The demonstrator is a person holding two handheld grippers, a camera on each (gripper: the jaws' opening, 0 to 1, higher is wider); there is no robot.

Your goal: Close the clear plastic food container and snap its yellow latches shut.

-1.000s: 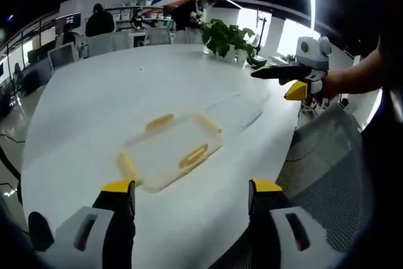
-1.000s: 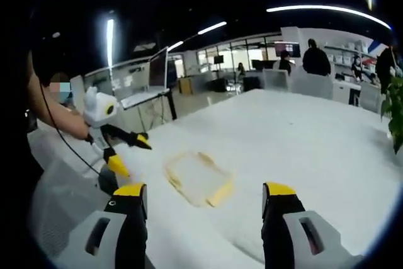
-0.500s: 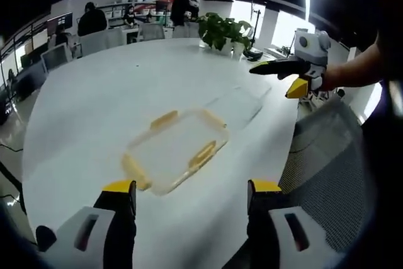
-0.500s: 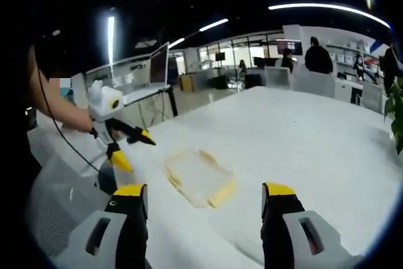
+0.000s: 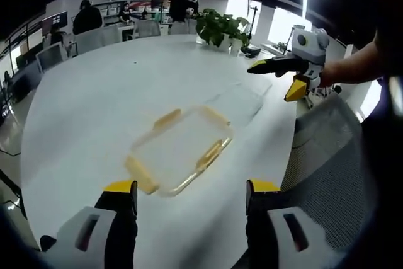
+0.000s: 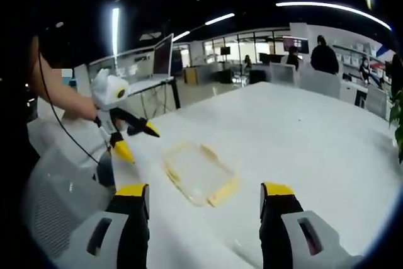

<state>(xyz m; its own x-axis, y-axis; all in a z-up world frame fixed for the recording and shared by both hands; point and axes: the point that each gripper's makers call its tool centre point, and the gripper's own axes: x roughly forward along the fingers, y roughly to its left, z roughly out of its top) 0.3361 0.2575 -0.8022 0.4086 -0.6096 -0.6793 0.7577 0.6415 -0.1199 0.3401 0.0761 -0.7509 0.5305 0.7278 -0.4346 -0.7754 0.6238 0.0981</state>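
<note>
The clear food container sits on the white table near its front edge, yellow latches sticking out from its sides. Its clear lid is faint and lies just beyond it. Your left gripper is spread wide above the table. Your right gripper is spread too, with bare tabletop all around. A potted plant stands at the far edge.
</note>
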